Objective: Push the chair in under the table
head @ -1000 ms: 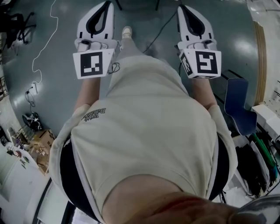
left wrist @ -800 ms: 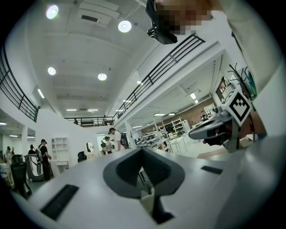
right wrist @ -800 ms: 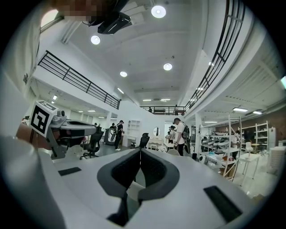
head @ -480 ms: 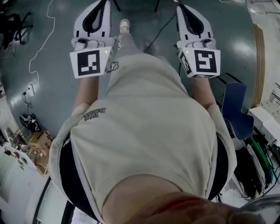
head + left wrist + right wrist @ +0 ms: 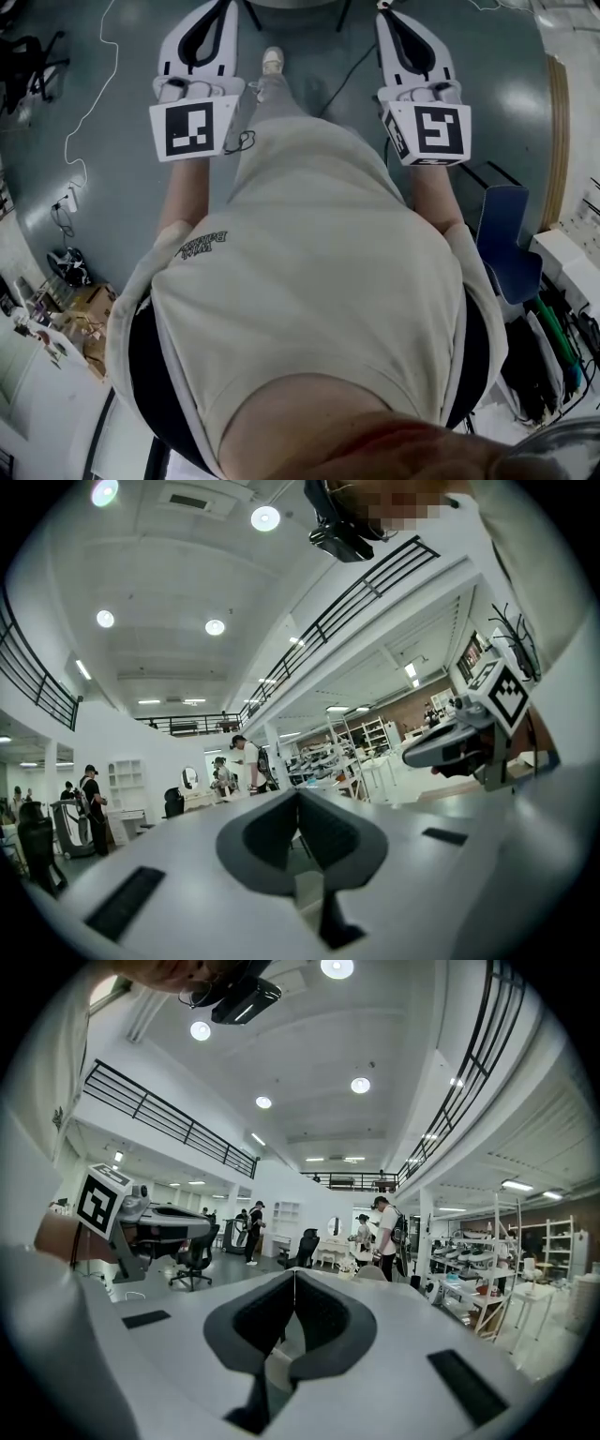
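Note:
In the head view my left gripper (image 5: 223, 6) and right gripper (image 5: 385, 13) are held out level in front of the person's beige shirt, side by side, above the grey floor. Both are shut with nothing between the jaws; the left gripper view (image 5: 298, 795) and the right gripper view (image 5: 294, 1275) show the dark pads meeting. Dark legs of some furniture (image 5: 339, 9) cross the top edge between the two grippers. In the right gripper view a pale chair back (image 5: 371, 1273) shows just past the jaws. I cannot tell which chair the task means.
A blue chair (image 5: 507, 242) stands at the right beside white shelving (image 5: 568, 255). A white cable (image 5: 94, 94) and a black cable (image 5: 347, 64) lie on the floor. Cardboard boxes (image 5: 80, 309) sit at the left. People (image 5: 386, 1232), office chairs (image 5: 195, 1258) and racks stand farther off.
The person has walked forward: the floor, cables and blue chair have slid toward the bottom of the view. Both grippers kept their pose, shut, and sit slightly higher in the view.

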Demonstrator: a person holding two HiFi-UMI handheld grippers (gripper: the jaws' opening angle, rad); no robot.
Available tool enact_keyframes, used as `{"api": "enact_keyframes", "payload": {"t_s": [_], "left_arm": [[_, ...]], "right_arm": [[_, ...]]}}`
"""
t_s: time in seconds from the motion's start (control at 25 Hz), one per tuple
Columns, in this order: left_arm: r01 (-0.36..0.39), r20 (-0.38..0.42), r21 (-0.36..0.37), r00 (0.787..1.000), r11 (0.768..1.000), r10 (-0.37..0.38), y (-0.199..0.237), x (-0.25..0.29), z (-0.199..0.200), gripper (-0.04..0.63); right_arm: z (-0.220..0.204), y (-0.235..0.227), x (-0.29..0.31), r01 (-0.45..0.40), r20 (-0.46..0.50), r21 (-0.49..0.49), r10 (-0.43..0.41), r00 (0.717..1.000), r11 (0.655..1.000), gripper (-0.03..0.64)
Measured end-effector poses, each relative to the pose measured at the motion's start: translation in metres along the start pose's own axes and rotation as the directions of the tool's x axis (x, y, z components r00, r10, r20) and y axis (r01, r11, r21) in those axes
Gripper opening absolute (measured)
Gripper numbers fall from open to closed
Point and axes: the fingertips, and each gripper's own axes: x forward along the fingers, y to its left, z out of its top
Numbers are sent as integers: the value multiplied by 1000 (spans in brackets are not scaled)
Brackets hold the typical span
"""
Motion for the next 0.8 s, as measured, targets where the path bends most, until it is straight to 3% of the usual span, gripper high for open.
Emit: {"api": "enact_keyframes", "payload": {"t_s": [0.48, 0.8], "left_arm": [[35, -4, -35, 999, 999, -35, 88, 101, -34, 11], [103, -29, -65, 994, 993, -105, 136, 166, -59, 11]], "right_arm": [[-8, -24, 125, 21, -90, 38, -18, 996, 999, 9], [-5, -43, 209, 44, -145, 10, -42, 988, 999, 9]]}}
